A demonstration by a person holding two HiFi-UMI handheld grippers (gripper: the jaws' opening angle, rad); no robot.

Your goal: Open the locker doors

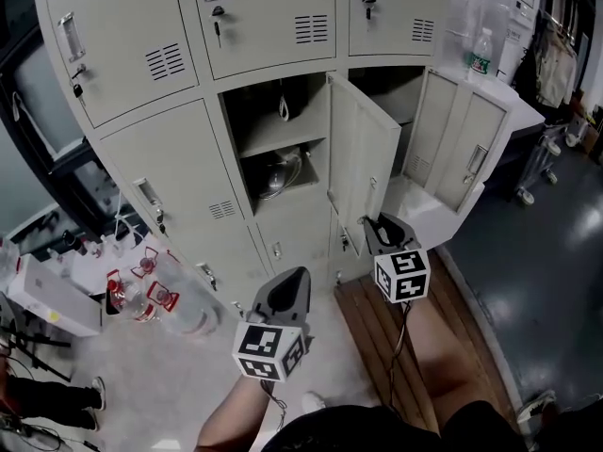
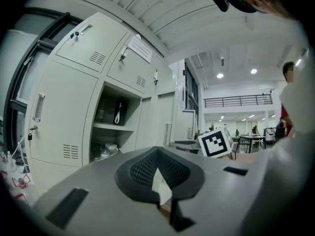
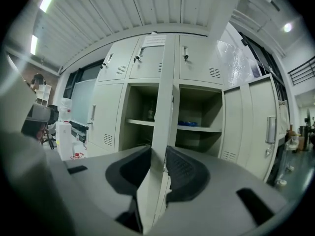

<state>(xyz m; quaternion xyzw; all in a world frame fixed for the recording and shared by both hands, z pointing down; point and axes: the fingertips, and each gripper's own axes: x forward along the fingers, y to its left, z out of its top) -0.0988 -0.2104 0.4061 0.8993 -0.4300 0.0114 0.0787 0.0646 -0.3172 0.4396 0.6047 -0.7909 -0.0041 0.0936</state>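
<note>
The bank of grey lockers [image 1: 160,186] fills the head view. The middle locker door [image 1: 363,158] stands swung out, showing a shelf and a metal bowl inside. My right gripper [image 1: 377,222] is at that door's lower free edge. In the right gripper view the door's edge [image 3: 162,107] runs straight between the jaws of the right gripper [image 3: 157,166], with both dark pads against it. A second door [image 1: 462,149] further right is also open. My left gripper [image 1: 292,276] hangs lower, away from the lockers, jaws together and holding nothing; the left gripper [image 2: 158,154] points at the lockers.
Clear bottles with red caps [image 1: 151,295] and a white box [image 1: 52,295] sit on the floor at the left. Wooden slats [image 1: 377,328] lie under the open doors. A bottle [image 1: 481,53] stands on a unit at the right. Keys hang in the upper locker doors [image 1: 218,22].
</note>
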